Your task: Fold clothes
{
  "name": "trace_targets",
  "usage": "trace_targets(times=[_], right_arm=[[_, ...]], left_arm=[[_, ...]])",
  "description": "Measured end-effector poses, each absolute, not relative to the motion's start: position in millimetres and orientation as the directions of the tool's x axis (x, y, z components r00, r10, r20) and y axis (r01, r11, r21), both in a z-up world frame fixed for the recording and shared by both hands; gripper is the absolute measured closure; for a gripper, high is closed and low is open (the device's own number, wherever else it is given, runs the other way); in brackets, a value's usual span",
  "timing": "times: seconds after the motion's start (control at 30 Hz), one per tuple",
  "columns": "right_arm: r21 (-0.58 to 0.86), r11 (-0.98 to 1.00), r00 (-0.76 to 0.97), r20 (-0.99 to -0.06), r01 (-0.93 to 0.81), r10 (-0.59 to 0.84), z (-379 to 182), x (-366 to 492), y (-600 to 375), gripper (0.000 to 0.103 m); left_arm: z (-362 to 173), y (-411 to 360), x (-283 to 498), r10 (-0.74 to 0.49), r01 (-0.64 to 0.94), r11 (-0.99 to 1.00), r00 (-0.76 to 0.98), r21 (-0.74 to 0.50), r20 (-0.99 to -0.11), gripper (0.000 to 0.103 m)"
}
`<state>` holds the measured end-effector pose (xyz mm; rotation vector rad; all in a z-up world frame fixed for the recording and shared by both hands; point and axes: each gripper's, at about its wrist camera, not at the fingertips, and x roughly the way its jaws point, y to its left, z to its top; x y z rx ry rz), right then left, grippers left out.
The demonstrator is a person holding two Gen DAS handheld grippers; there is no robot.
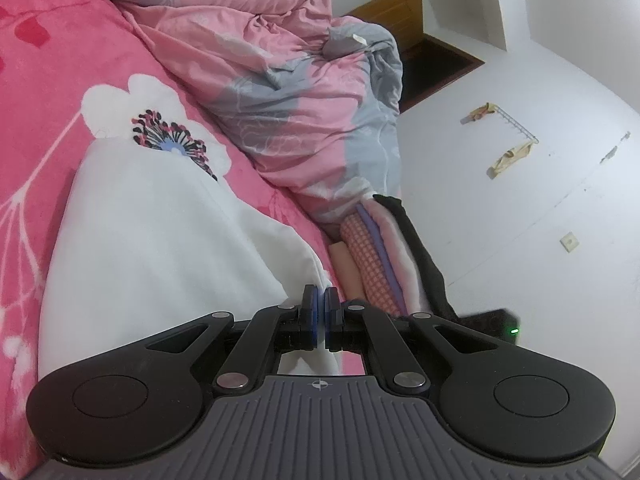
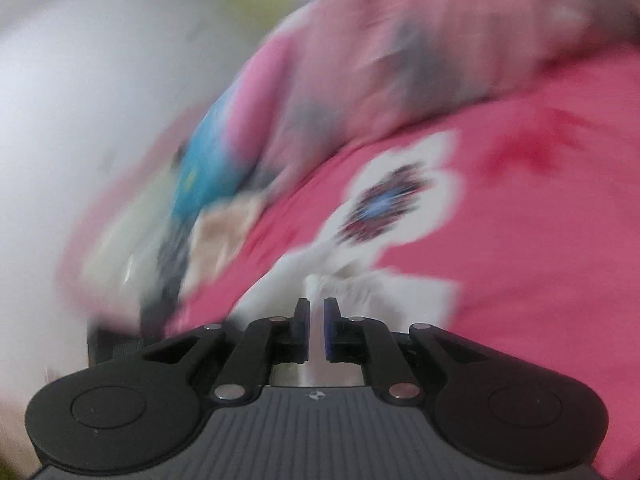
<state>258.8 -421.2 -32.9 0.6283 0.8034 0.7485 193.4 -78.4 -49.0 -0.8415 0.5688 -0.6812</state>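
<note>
left gripper (image 1: 321, 300): jaws pinched tight together, blue pads basically touching, with the edge of the white garment (image 1: 160, 232) running in under them; looks like cloth is nipped there, but the pads hide the exact contact

white garment: spread out flat on the pink floral bedsheet (image 1: 60, 40), reaching up and to the left from the left jaws, its far end just covering part of the big white flower print (image 1: 160, 128)

right gripper (image 2: 316, 312): jaws nearly together with a narrow slot left, and a bunched bit of white cloth (image 2: 320, 276) pokes up out of that slot, so it's clamped on the fabric

right view: super motion-blurred, only the pink sheet, a flower print and some blue and beige smears come through, can't tell what those are

quilt (image 1: 288, 92): pink and grey, crumpled along the wall side of the bed, apart from the garment

folded stack (image 1: 372, 256): checked pink, purple and pale pink layers at the bed edge, just right of the left jaws, with something black (image 1: 424, 256) draped beside it
</note>
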Motion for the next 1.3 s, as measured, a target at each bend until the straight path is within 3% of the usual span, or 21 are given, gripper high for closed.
trace_targets(times=[0.13,0.43,0.47,0.53,0.67,0.77,0.9,1.13,1.3], right_arm=[[0.770,0.615,0.509,-0.465,-0.172,0.724,-60.6,267.9,-437.9,0.094],[0.752,0.637,0.557,-0.461,-0.168,0.691,-57.8,261.8,-434.4,0.093],[0.761,0.629,0.554,-0.459,-0.157,0.694,-59.5,260.8,-436.4,0.089],[0.775,0.617,0.547,-0.458,-0.141,0.701,-62.7,258.9,-439.2,0.064],[0.747,0.645,0.485,-0.509,-0.161,0.711,-68.3,261.2,-423.9,0.063],[0.736,0.647,0.483,-0.501,-0.199,0.718,-68.8,268.7,-412.4,0.067],[0.749,0.624,0.494,-0.466,-0.221,0.734,-72.2,270.1,-409.6,0.099],[0.707,0.605,0.558,-0.354,-0.366,0.751,-46.7,246.3,-401.5,0.102],[0.568,0.627,0.492,-0.394,-0.534,0.776,-32.5,237.5,-363.9,0.102]], left_arm=[[-49.4,-78.4,193.4,-0.732,0.308,0.488,0.655,-0.817,-0.190,0.102],[-50.4,-78.2,193.6,-0.726,0.298,0.495,0.658,-0.816,-0.201,0.102],[-50.6,-77.8,193.6,-0.726,0.297,0.495,0.658,-0.817,-0.200,0.102],[-50.7,-77.4,193.6,-0.726,0.298,0.493,0.658,-0.817,-0.198,0.102],[-51.2,-77.4,193.6,-0.726,0.299,0.495,0.658,-0.816,-0.199,0.102],[-50.6,-77.5,193.5,-0.724,0.297,0.495,0.661,-0.816,-0.199,0.102],[-49.8,-76.7,192.5,-0.721,0.299,0.496,0.665,-0.815,-0.195,0.102],[-49.5,-75.2,190.8,-0.713,0.298,0.494,0.676,-0.817,-0.184,0.102],[-46.6,-74.9,188.7,-0.710,0.305,0.488,0.684,-0.818,-0.169,0.102]])
